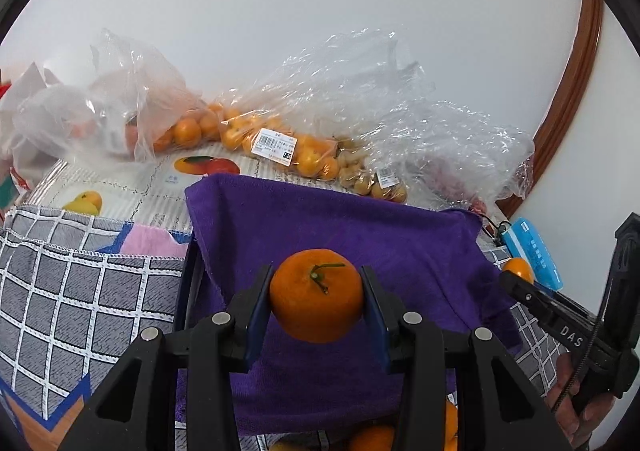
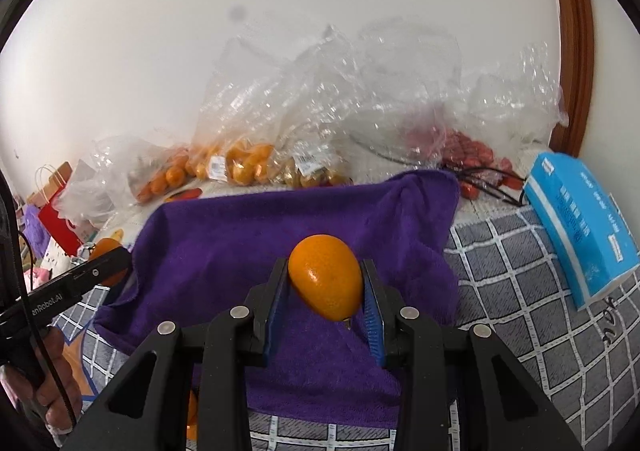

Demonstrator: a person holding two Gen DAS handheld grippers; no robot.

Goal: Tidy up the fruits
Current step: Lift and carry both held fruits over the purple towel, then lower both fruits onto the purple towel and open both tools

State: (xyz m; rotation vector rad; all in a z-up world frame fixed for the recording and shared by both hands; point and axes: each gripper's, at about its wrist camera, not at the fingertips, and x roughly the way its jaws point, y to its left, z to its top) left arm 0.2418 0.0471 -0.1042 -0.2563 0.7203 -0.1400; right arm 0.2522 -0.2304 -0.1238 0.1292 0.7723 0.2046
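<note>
My left gripper [image 1: 316, 287] is shut on a round mandarin [image 1: 316, 303] with a green stem, held above a purple towel [image 1: 340, 219]. In the right wrist view my right gripper [image 2: 326, 283] is shut on an oval orange fruit [image 2: 326, 275] over the same purple towel [image 2: 280, 219]. The right gripper and its fruit [image 1: 518, 269] show at the right edge of the left view. At the left edge of the right view I see the left gripper's finger [image 2: 108, 261] with its mandarin [image 2: 106, 247] behind it. More orange fruit [image 1: 372, 437] lies below, partly hidden by my gripper.
Clear plastic bags of oranges [image 1: 276, 139] [image 2: 244, 163], small brown fruit [image 1: 360, 175] and red fruit [image 2: 468, 151] lie along the white wall. A blue tissue pack [image 2: 580, 223] sits at the right on a checked grey cloth [image 1: 80, 291]. A red paper bag [image 2: 60, 219] stands far left.
</note>
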